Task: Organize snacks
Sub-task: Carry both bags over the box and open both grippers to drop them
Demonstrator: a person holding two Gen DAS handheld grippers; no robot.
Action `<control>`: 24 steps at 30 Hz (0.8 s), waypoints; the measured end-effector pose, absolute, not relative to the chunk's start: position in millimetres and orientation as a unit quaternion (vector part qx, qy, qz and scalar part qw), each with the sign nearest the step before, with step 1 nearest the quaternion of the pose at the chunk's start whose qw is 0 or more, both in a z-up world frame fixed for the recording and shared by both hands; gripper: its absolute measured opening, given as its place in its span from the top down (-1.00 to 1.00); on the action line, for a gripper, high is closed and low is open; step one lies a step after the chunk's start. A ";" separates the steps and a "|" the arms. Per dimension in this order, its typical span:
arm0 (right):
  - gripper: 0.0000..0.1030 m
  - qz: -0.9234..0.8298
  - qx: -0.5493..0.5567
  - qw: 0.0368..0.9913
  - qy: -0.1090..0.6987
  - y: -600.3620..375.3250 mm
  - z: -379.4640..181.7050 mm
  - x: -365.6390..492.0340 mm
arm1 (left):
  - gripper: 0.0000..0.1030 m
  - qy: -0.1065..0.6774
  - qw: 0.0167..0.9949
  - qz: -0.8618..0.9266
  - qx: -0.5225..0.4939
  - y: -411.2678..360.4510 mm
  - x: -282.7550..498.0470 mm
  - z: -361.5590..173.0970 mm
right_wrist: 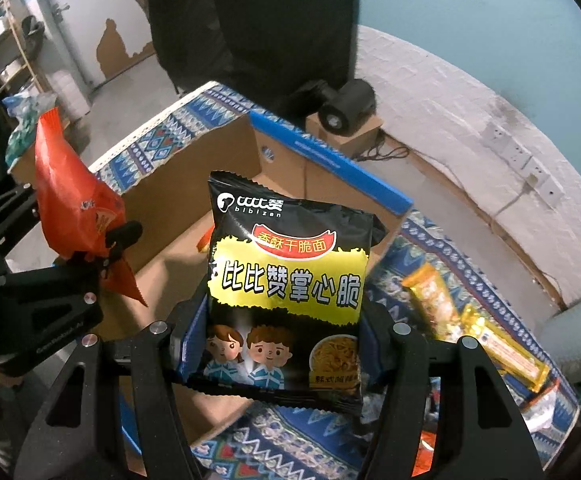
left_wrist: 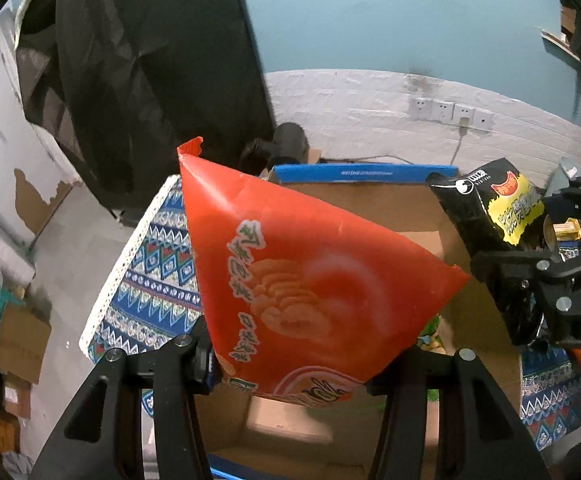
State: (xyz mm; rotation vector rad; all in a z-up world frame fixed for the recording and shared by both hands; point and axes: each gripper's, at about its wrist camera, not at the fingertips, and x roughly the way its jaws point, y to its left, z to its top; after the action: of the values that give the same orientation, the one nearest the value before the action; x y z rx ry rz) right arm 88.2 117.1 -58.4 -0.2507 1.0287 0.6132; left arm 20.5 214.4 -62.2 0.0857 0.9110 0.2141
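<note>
My left gripper [left_wrist: 290, 368] is shut on the lower edge of a red snack bag [left_wrist: 302, 280], which stands tilted over an open cardboard box [left_wrist: 370, 208] with a blue rim. My right gripper [right_wrist: 278, 344] is shut on a black and yellow noodle snack bag [right_wrist: 286, 280], held upright at the box's [right_wrist: 194, 168] right side. Each wrist view also shows the other hand: the right gripper [left_wrist: 506, 292] with the black bag [left_wrist: 486, 204] at the right, the left gripper [right_wrist: 102, 248] with the red bag [right_wrist: 70, 200] at the left. Both bags hang above the box.
The box stands on a blue patterned tablecloth [right_wrist: 290, 440]. Yellow snack bars [right_wrist: 450, 312] and other wrappers lie on the cloth to the right, beside a grey cup [right_wrist: 578, 332]. A black device [right_wrist: 346, 104] sits on a small carton behind the box, near a white brick wall.
</note>
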 end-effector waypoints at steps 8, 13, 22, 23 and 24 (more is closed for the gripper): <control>-0.43 0.298 -0.108 0.815 0.484 118.4 -60.6 90.3 | -0.46 0.448 0.885 0.116 0.052 211.3 22.1 -63.4; -0.47 0.294 -0.101 0.820 0.481 107.6 -56.8 88.8 | -0.47 0.447 0.887 0.105 0.051 204.8 19.0 -60.8; -0.48 0.276 -0.104 0.824 0.484 75.9 -54.8 80.1 | -0.59 0.439 0.890 0.101 0.079 183.8 19.3 -51.6; -0.48 0.274 -0.103 0.825 0.483 70.5 -53.8 78.2 | -0.60 0.436 0.890 0.104 0.082 182.1 18.9 -50.1; -0.48 0.273 -0.103 0.826 0.483 67.6 -53.5 77.2 | -0.60 0.433 0.891 0.106 0.085 180.5 19.4 -48.9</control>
State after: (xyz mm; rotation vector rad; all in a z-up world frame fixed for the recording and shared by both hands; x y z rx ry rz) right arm 77.2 67.6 -53.5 -0.2188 1.0261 0.5811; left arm 19.4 180.5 -48.9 0.1766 0.8997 0.2207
